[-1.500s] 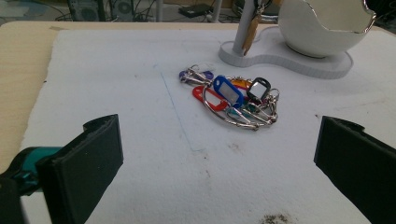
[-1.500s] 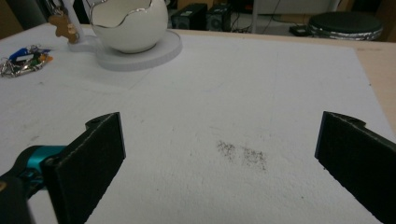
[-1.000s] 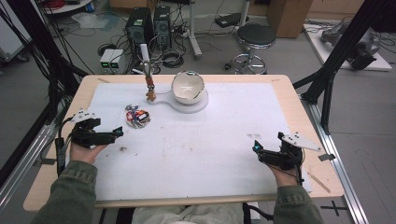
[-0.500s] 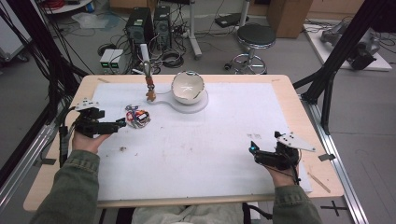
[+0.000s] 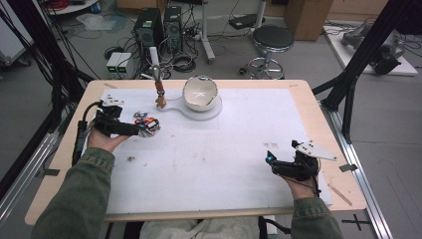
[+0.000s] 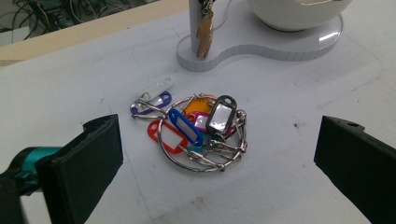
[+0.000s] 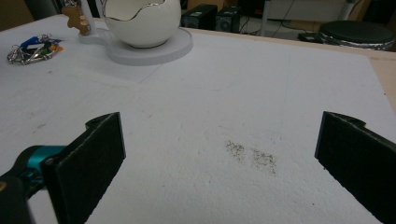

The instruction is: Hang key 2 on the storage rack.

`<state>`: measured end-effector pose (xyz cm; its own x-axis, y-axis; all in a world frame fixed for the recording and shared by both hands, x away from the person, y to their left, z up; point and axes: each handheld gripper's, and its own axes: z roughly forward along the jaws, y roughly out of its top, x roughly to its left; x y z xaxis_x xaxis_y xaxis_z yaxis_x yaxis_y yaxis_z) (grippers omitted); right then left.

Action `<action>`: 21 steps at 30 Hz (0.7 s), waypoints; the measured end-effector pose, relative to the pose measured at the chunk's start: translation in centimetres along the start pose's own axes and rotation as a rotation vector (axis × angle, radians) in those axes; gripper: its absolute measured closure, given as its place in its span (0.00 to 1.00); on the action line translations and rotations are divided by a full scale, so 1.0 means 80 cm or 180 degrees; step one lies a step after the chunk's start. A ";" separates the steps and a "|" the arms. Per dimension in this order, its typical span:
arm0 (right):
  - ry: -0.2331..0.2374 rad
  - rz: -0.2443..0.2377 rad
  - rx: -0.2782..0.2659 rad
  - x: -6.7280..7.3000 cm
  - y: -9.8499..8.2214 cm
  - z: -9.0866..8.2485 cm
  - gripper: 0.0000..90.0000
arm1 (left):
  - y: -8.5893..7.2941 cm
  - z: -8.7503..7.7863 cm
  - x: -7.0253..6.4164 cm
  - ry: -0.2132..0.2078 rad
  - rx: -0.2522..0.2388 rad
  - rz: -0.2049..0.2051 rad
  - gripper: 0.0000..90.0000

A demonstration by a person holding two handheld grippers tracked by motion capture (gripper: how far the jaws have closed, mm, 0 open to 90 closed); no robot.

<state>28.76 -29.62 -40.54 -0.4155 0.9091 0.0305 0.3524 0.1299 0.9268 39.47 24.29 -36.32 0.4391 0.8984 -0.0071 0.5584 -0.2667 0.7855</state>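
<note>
Table mid and right half are bare, free passage from near edge to far edge. Obstacles cluster at far-left: white bowl on its flat base, thin post beside it (small figure hanging), key tag bunch just in front of left claw, between its spread jaws.

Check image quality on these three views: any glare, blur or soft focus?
High view: soft, low detail; key bunch barely resolved. Left gripper view: keys sharp, glare on the black tag's window and white stand; own jaws blurred. Right gripper view: bowl fairly crisp with mild sheen, jaws soft, lighting even.
</note>
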 end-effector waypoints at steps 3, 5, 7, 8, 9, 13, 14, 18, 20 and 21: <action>0.0029 -0.0020 -0.0032 -0.001 0.000 0.000 0.01 | 0.004 0.008 -0.004 -0.0016 0.0034 0.0030 0.02; 0.0048 -0.0005 -0.0040 -0.001 0.000 0.000 0.01 | 0.006 0.014 -0.007 -0.0013 0.0086 0.0070 0.02; 0.0063 0.0002 -0.0035 -0.001 -0.001 -0.001 0.01 | 0.007 0.022 -0.009 -0.0017 0.0093 0.0073 0.02; 0.0064 0.0020 -0.0039 -0.001 -0.001 -0.002 0.01 | 0.008 0.026 -0.010 -0.0011 0.0122 0.0071 0.02; 0.0069 0.0015 -0.0052 -0.002 -0.001 -0.004 0.01 | 0.008 0.030 -0.012 -0.0006 0.0149 0.0072 0.02; 0.0110 0.0050 -0.0062 -0.002 -0.001 -0.004 0.01 | 0.016 0.043 -0.020 -0.0074 0.0233 0.0103 0.02; 0.0111 0.0033 -0.0075 -0.003 0.000 -0.002 0.01 | 0.018 0.045 -0.022 -0.0093 0.0247 0.0105 0.02; 0.0164 0.0000 -0.0032 0.002 0.001 0.002 0.01 | 0.030 0.059 -0.027 -0.0136 0.0328 0.0157 0.02; 0.0178 -0.0046 -0.0015 0.003 0.001 0.003 0.01 | 0.034 0.066 -0.027 -0.0173 0.0387 0.0165 0.02; 0.0183 -0.0060 -0.0018 0.003 0.001 0.003 0.01 | 0.035 0.070 -0.027 -0.0179 0.0418 0.0176 0.02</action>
<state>28.85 -29.29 -40.56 -0.4694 0.8823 0.0344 0.3395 0.1443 0.9295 44.04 19.66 -37.56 0.5085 0.8610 -0.0036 0.6179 -0.3620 0.6979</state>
